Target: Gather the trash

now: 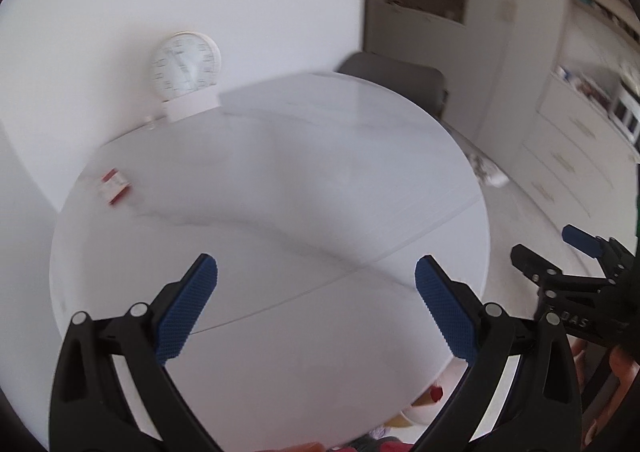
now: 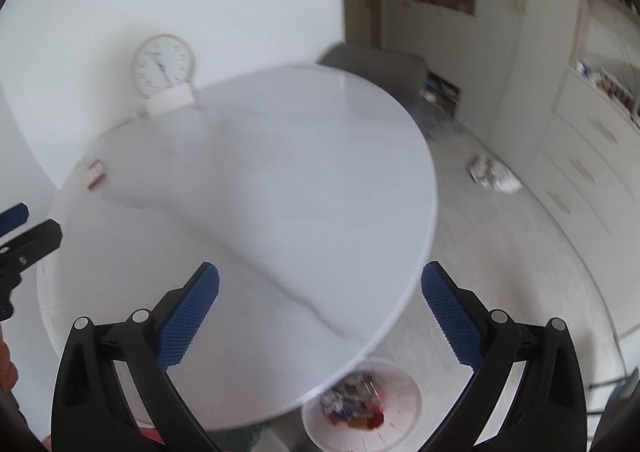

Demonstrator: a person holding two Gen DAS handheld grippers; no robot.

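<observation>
A small red and white wrapper (image 1: 115, 185) lies at the far left of the round white table (image 1: 280, 192); it also shows in the right wrist view (image 2: 95, 174). A crumpled white paper (image 2: 494, 173) lies on the floor to the right, also seen in the left wrist view (image 1: 489, 172). A white bin (image 2: 404, 418) with several scraps inside stands on the floor by the table's near edge. My left gripper (image 1: 316, 306) is open and empty above the table. My right gripper (image 2: 320, 316) is open and empty over the table's right edge.
A white clock (image 1: 186, 70) on a stand is at the table's far edge by the wall. A grey chair (image 1: 394, 78) stands behind the table. White drawers (image 2: 592, 156) and shelves line the right side. The right gripper shows at the left wrist view's right edge (image 1: 576, 272).
</observation>
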